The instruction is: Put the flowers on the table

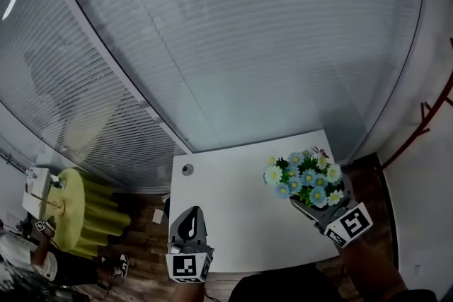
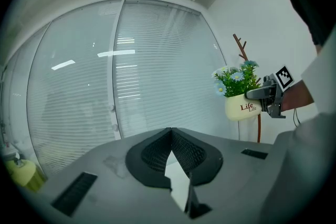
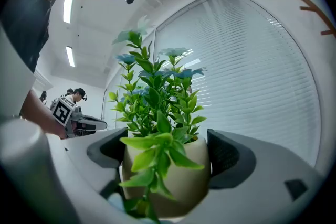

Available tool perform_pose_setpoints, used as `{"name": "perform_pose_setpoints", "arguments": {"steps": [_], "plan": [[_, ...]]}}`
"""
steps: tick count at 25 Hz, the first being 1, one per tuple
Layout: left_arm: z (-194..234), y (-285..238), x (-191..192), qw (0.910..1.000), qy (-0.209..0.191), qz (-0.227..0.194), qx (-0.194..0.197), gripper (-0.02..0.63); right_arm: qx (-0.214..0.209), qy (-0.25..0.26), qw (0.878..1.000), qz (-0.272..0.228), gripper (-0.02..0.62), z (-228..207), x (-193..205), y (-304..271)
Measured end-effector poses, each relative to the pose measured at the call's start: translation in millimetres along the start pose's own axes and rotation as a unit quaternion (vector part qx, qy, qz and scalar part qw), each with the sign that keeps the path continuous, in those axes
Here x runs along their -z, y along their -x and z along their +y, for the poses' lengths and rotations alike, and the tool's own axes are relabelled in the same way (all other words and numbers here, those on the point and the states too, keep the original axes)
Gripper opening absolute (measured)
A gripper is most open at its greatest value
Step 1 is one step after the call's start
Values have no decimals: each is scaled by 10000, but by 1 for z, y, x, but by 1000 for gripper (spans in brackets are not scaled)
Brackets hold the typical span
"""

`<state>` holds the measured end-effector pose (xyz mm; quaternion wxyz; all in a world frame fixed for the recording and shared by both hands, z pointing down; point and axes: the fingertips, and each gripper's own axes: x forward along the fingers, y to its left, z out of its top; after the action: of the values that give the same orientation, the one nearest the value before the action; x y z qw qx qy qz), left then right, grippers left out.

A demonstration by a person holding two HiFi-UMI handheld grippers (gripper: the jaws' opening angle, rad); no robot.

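The flowers (image 1: 304, 177), a bunch of blue and white blooms with green leaves in a cream pot (image 2: 242, 107), are not yet set down. The right tongs (image 1: 316, 207) grip the pot by its sides; in the right gripper view both dark pads press against the cream wall, one on each side, and the leaves rise straight up in front of the camera. From the head view the plant hangs over the far right part of the white table (image 1: 233, 216), close to the right edge. The left gripper view shows the pot from the side with bare wall under its base, so it looks held in the air and upright, not resting on anything. The left tongs (image 1: 190, 214) are closed on nothing, their tips meeting, and sit at the near edge of the table, well apart from the plant and taking no part. So the pick-up and the carry look done, as far as one can judge. What is left is to lower the pot onto the tabletop, keep it level, open the right tongs and draw them away.
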<state>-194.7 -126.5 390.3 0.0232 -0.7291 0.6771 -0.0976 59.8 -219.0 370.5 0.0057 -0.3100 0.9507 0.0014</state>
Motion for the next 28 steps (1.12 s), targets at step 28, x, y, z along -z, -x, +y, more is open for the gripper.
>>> {"name": "perform_pose_setpoints", "arguments": {"steps": [28], "plan": [[0,-75,80,9984,442,230,273,5,368,-159,9978,522,492,-14,102,-40]]}}
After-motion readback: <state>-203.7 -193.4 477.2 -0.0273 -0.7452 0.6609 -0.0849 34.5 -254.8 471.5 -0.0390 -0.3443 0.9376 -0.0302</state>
